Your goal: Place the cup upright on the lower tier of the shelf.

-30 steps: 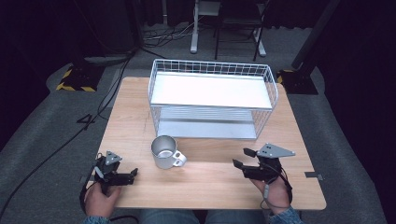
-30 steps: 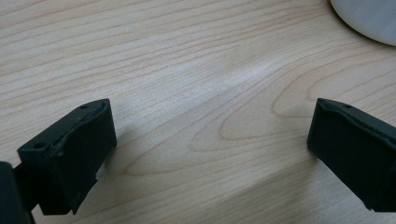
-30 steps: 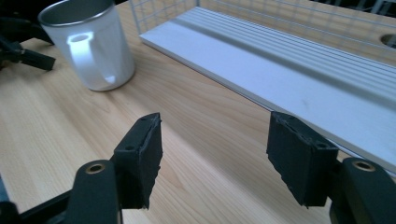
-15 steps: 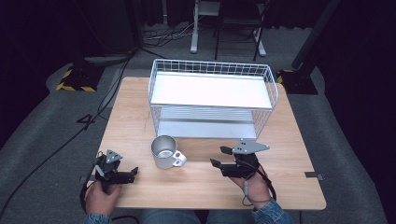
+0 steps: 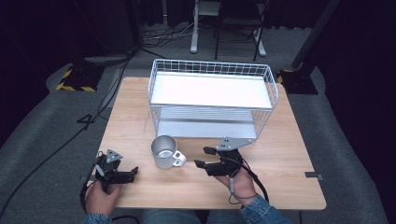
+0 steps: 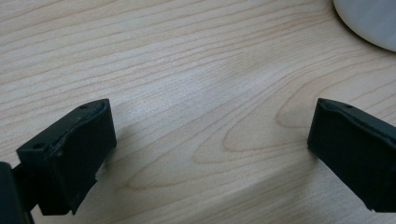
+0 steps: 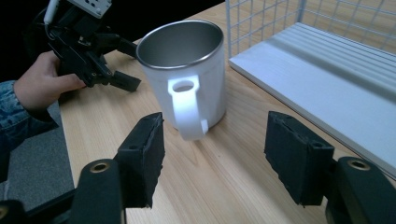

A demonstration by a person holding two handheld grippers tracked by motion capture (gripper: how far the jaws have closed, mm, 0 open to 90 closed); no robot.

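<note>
High view
- Counter (image 5: pixel 289 154): wood, with a white wire rack (image 5: pixel 212 100) at the back half.
- Mug (image 5: pixel 164 151): upright, mouth up, in front of the rack's near left part; I see its handle (image 5: pixel 180 160) pointing toward my right gripper.
- Right gripper (image 5: pixel 202 157): just right of the mug, jaws apart, nothing between them; it is near the handle, not touching.
- Left gripper (image 5: pixel 132 172): resting at the near left of the counter, farther from the mug than the right.
- Nearer hand: the right, I judge, and the handle faces it.

Left gripper view
- Left gripper (image 6: pixel 210 144): jaws wide apart over bare counter, holding nothing.
- Mug (image 6: pixel 369 21): only a pale curve of its wall at the upper right corner, well off the jaw line.

Right gripper view
- Right gripper (image 7: pixel 215 154): jaws apart, empty, low over the counter.
- Mug (image 7: pixel 187 70): straight ahead, long axis vertical.
- Handle (image 7: pixel 189 109): turned toward me, standing upright between the lines of the two jaws but ahead of the pads.
- Coming move: I judge a short push forward would bring the handle between the pads.
- Left gripper (image 7: pixel 119 63): beyond the mug, at upper left.
</note>
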